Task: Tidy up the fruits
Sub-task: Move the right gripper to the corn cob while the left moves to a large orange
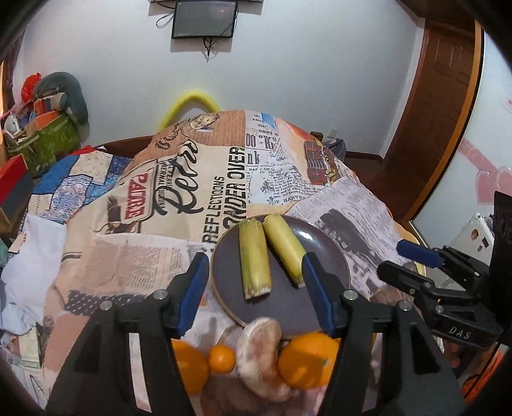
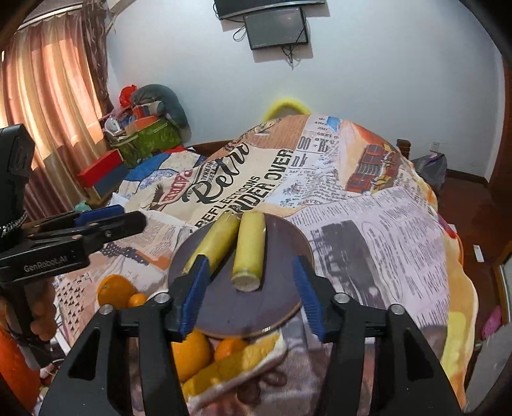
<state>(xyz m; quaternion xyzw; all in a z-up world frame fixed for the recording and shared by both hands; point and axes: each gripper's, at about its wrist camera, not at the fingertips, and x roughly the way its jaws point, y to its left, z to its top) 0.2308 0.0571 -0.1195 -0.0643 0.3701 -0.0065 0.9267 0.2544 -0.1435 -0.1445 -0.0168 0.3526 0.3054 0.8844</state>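
Two yellow-green sugarcane pieces (image 1: 256,257) (image 1: 283,248) lie side by side on a dark round plate (image 1: 230,262) on the printed cloth; the plate also shows in the right wrist view (image 2: 281,236) with both pieces (image 2: 212,244) (image 2: 249,251). My left gripper (image 1: 252,288) is open and empty, hovering over the plate's near side. My right gripper (image 2: 248,292) is open and empty above the plate's near edge; it shows at the right of the left wrist view (image 1: 404,265). Oranges (image 1: 308,360) (image 1: 222,358) (image 1: 188,366) and a pale brown fruit (image 1: 262,350) lie in front of the plate.
A printed newspaper-pattern cloth (image 1: 179,198) covers the surface. Boxes and bags (image 1: 48,134) are piled at the far left. A wooden door (image 1: 438,96) stands at the right. A monitor (image 1: 204,19) hangs on the back wall. More oranges (image 2: 116,289) (image 2: 192,353) show in the right wrist view.
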